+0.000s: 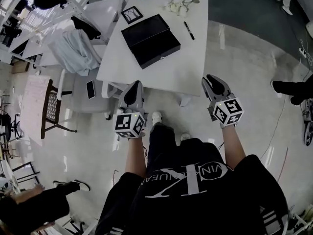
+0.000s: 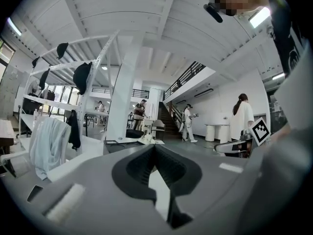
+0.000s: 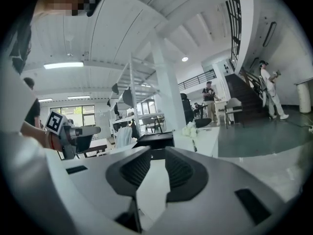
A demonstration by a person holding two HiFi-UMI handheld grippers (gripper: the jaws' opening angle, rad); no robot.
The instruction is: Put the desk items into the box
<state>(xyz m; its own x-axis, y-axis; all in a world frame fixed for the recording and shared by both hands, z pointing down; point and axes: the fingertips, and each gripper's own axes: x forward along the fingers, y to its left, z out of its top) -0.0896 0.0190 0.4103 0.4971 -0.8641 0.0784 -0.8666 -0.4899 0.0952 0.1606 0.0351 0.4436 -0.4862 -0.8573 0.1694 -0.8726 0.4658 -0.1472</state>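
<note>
L tongs [image 1: 135, 85] pressed together, R tongs [image 1: 212, 79] a crack apart, both empty. Pen [image 1: 189, 30] on counter [image 1: 188, 65] well ahead of R tongs, long axis pointing away, right of box [image 1: 150, 39]; R hand nearer.

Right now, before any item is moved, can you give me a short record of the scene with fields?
Table: white table, in front of the person
Box: black box, on the table
Loose items: pen, white flowers, small black frame, all outside the box
Left claw: shut, empty, by the table's near edge
Right claw: slightly open, empty
</note>
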